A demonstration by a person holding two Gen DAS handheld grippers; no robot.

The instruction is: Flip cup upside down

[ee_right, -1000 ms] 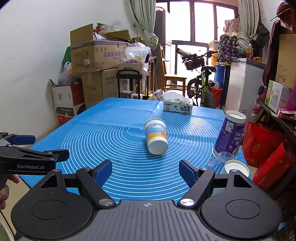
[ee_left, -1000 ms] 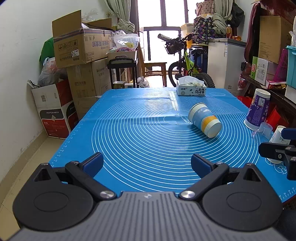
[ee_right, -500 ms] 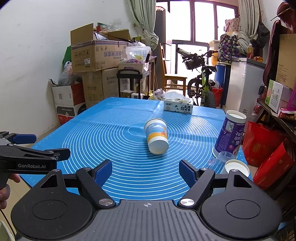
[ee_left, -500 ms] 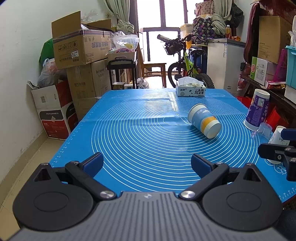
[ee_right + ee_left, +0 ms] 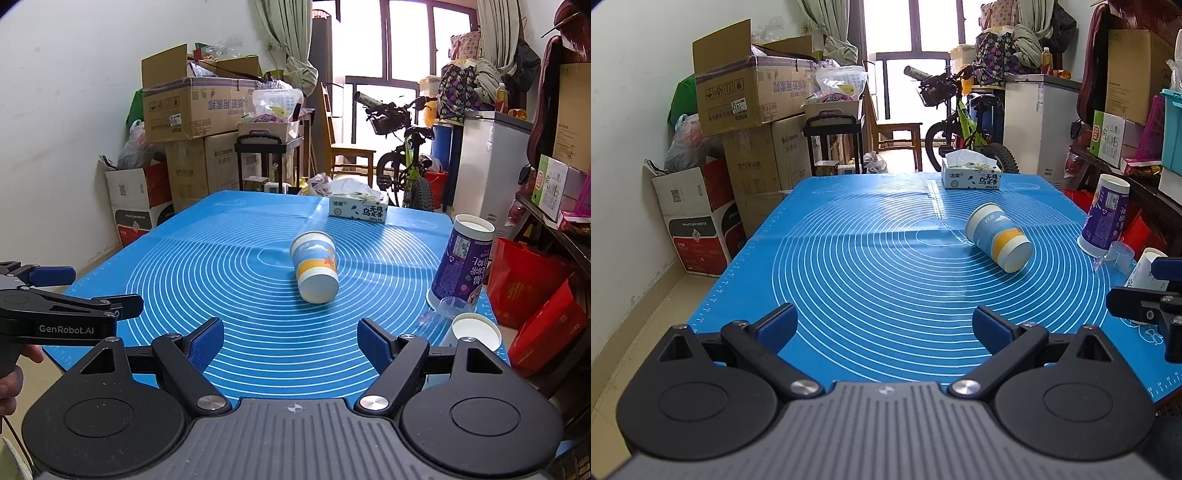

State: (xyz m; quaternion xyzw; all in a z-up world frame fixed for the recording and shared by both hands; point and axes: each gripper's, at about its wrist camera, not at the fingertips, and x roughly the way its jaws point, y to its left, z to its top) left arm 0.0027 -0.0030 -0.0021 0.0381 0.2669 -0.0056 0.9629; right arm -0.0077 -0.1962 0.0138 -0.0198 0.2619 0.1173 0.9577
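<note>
A blue, white and yellow paper cup lies on its side on the blue mat, its base toward me; it also shows in the right wrist view. My left gripper is open and empty near the mat's front edge, well short of the cup. My right gripper is open and empty, with the cup ahead of it and apart from it. The left gripper also shows at the left of the right wrist view.
A purple cup stands upside down at the mat's right edge, with a small clear cup and a white cup beside it. A tissue box sits at the far side. Cardboard boxes, a bicycle and shelves surround the table.
Both views have shifted very slightly. The cup has stayed in place and both grippers remain open.
</note>
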